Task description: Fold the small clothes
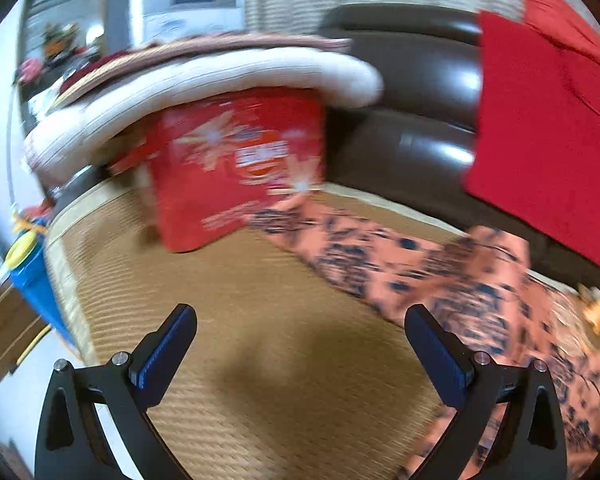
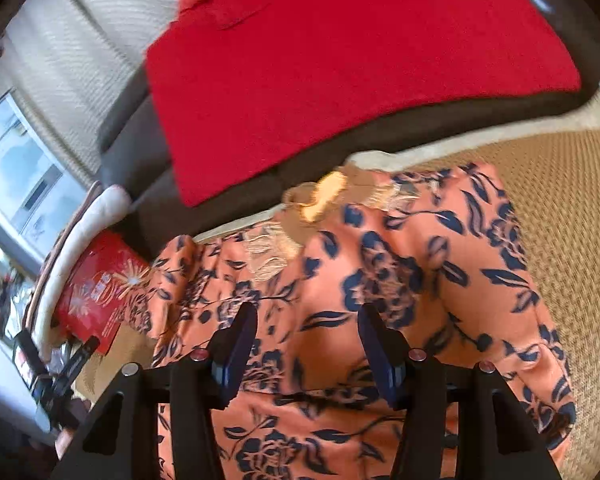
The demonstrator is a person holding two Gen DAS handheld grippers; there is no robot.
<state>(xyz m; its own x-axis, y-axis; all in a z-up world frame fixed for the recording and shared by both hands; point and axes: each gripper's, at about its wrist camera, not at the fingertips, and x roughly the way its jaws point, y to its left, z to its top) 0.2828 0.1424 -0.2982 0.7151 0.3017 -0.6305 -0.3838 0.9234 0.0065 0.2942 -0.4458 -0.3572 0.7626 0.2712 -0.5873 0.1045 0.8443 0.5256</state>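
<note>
From the left wrist, the left gripper [image 1: 300,320] hangs wide apart and empty above the woven straw mat [image 1: 228,320]; the orange garment with dark blue flowers [image 1: 440,264] lies to its right. From the right wrist, the right gripper [image 2: 308,320] stands partly spread over that garment [image 2: 400,272], gripping nothing.

The left hand-held gripper [image 1: 300,320] points forward and downward, its jaws spread wide with nothing between the blue pads. The right hand-held gripper [image 2: 308,320] also tilts downward, jaws parted, pads gripping nothing.
</note>
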